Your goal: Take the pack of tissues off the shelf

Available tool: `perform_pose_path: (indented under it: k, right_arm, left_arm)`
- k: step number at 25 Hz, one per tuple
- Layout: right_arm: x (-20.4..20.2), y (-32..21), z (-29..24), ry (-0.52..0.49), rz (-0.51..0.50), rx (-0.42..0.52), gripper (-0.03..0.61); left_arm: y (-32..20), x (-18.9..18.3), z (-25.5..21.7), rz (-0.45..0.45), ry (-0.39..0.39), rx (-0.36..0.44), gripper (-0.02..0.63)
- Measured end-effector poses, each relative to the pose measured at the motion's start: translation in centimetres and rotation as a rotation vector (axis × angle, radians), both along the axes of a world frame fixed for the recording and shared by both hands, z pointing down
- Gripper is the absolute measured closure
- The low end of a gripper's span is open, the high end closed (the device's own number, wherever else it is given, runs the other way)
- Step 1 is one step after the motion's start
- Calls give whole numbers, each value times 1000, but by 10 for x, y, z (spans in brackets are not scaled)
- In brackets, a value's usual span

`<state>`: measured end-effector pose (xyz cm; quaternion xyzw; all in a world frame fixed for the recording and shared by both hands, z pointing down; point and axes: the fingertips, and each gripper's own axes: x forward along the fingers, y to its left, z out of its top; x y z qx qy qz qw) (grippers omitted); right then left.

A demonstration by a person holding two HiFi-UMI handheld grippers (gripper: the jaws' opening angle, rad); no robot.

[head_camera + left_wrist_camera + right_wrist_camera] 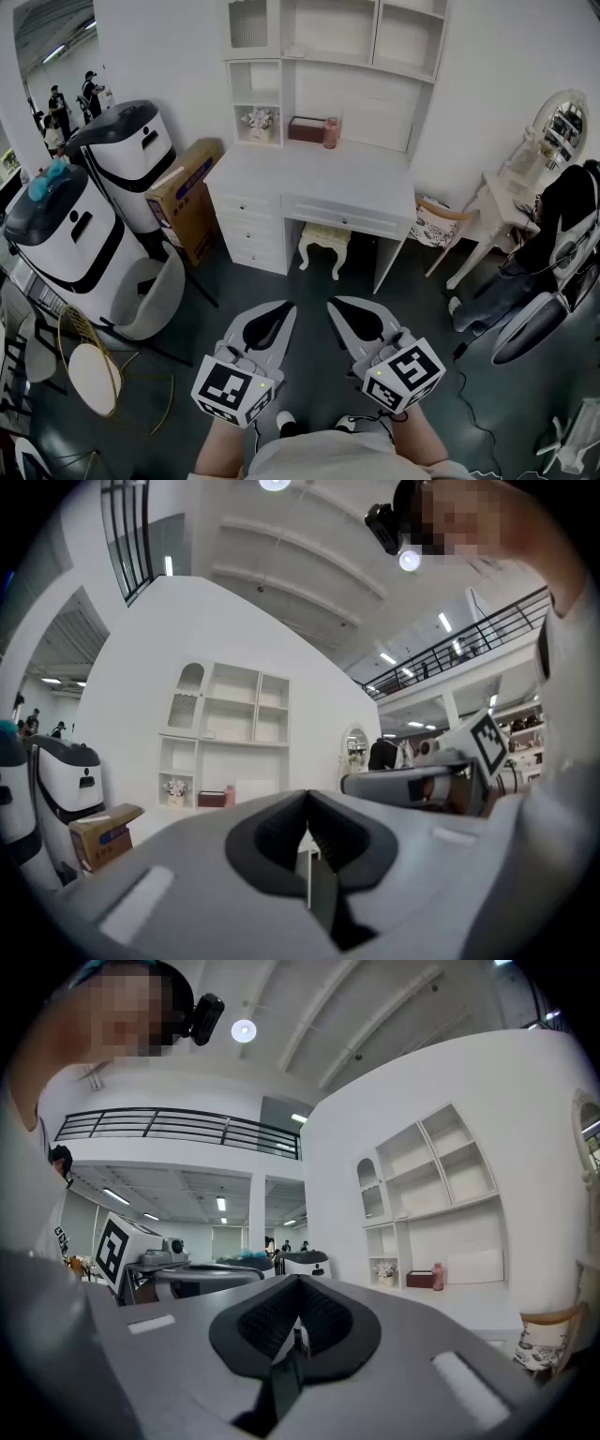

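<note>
The pack of tissues (307, 129) is a dark red box on the lower shelf of the white desk hutch (337, 56), beside a pink bottle (330, 133). It also shows far off as the tissue pack (211, 799) in the left gripper view and as the tissue pack (419, 1280) in the right gripper view. My left gripper (284, 309) and right gripper (336, 306) hang side by side over the dark floor, well short of the desk (309, 178). Both point level toward it. The left gripper (307, 794) and right gripper (298, 1281) are shut, with nothing between the jaws.
Two rounded white-and-black machines (66, 244) (127, 155) and a cardboard box (185, 197) stand left of the desk. A stool (323, 246) sits under it. A chair (441, 225), a vanity table (511, 202) and a seated person (562, 216) are on the right. A gold-framed chair (89, 366) is near left.
</note>
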<state>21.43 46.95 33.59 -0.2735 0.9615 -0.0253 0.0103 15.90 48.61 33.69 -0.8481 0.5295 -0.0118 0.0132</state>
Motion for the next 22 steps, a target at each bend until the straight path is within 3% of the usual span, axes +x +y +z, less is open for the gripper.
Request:
perform_pose_path:
  k: [13,18,22]
  right_arm:
    - [-44,-12,3,9,16,13,578]
    - [-63,-22,10,-6,45,5,578]
    - [-74,-28,16,17,47,52,578]
  left_arm:
    - [-20,-38,1,35,21,-8,614]
    - [-29,-50,12,91,6,-21,614]
    - [-41,-52,19,130,-24,-23,613]
